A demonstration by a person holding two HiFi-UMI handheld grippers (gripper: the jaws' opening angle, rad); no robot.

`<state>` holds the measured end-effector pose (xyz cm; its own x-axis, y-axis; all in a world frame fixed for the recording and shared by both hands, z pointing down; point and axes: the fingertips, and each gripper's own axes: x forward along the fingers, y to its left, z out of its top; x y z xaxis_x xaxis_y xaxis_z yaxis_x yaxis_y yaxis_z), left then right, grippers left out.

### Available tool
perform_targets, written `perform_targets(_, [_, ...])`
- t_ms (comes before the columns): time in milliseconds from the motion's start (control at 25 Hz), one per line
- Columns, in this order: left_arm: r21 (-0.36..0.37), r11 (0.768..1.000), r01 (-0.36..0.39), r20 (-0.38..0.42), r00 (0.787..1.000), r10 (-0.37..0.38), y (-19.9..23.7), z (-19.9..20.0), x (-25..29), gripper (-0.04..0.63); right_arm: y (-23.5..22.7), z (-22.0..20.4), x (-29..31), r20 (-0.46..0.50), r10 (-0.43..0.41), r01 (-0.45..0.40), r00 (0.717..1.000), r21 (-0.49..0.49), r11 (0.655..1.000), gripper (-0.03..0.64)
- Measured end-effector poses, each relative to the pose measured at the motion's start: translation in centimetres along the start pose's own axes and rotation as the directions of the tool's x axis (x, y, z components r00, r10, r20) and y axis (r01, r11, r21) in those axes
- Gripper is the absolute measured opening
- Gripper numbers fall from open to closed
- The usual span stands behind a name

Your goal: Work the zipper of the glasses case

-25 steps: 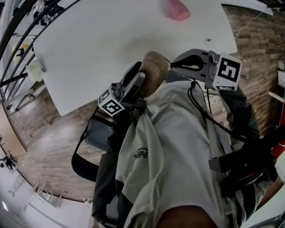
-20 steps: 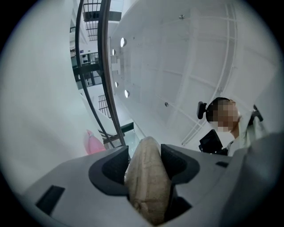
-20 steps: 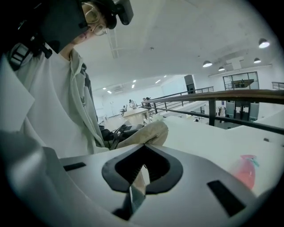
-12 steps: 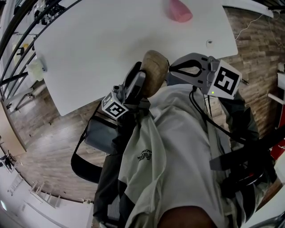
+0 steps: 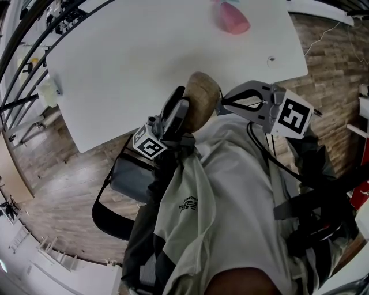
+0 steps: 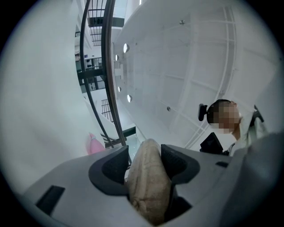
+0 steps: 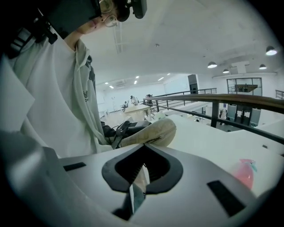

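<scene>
Two grippers were held close together at the near edge of a white table (image 5: 144, 52). A tan glasses case (image 5: 200, 99) was clamped in the left gripper (image 6: 148, 155). One dark pad was pressed on each long side of the case, so the jaws were kept apart by it. The case was held up off the table, and its round end was pointed out past the jaw tips. In the head view it was seen just over the table edge, close to the person's pale shirt (image 5: 230, 190).

The right gripper (image 7: 144, 145) was brought in from the right side, and its jaws were shut tight, tip to tip. Its tips were placed right at the near end of the case, where a small dark mark was seen on the cloth. Whether the zipper tab was pinched between the tips could not be made out, because that spot was too small.

A marker cube was carried on each gripper: the left one (image 5: 148, 143) low by the shirt, the right one (image 5: 294, 117) out past the table corner. A pink thing (image 5: 232, 16) was left at the far side of the table, well apart from the case. A wood floor (image 5: 63, 190) was seen below the table.
</scene>
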<state>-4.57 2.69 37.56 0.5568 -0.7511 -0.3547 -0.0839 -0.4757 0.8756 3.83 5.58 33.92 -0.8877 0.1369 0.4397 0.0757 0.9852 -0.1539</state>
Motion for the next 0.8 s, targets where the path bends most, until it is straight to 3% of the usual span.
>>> perform_targets(240, [-0.004,1.000,0.002,0.003,1.000,-0.002,-0.5,-0.3,0.3,0.239,1.9,-1.3,-0.1,-0.121,0.047,-0.049,0.992,-0.015,0.999,-0.005])
perform_targets(400, [-0.059,0.998,-0.021,0.088,0.996,0.026,0.3,0.7,-0.3,0.238,2.9,-1.4,1.8,-0.118,0.088,-0.090,0.989,-0.009,0.996,-0.005])
perform_targets(560, [-0.194,0.981,-0.022,0.227,0.972,0.067,1.6,1.6,0.5,0.233,6.5,-3.8,5.2,-0.265,0.158,-0.200,0.951,-0.137,0.970,-0.006])
perform_targets(720, [-0.246,0.965,-0.086,0.298,0.941,0.160,4.2,3.3,0.3,0.232,5.9,-4.6,8.2,-0.328,0.133,-0.207,0.935,-0.201,0.957,-0.005])
perform_targets(800, [-0.246,0.962,-0.121,0.306,0.932,0.196,4.9,3.9,0.1,0.232,5.2,-4.9,8.9,-0.373,0.159,-0.244,0.914,-0.193,0.951,-0.005])
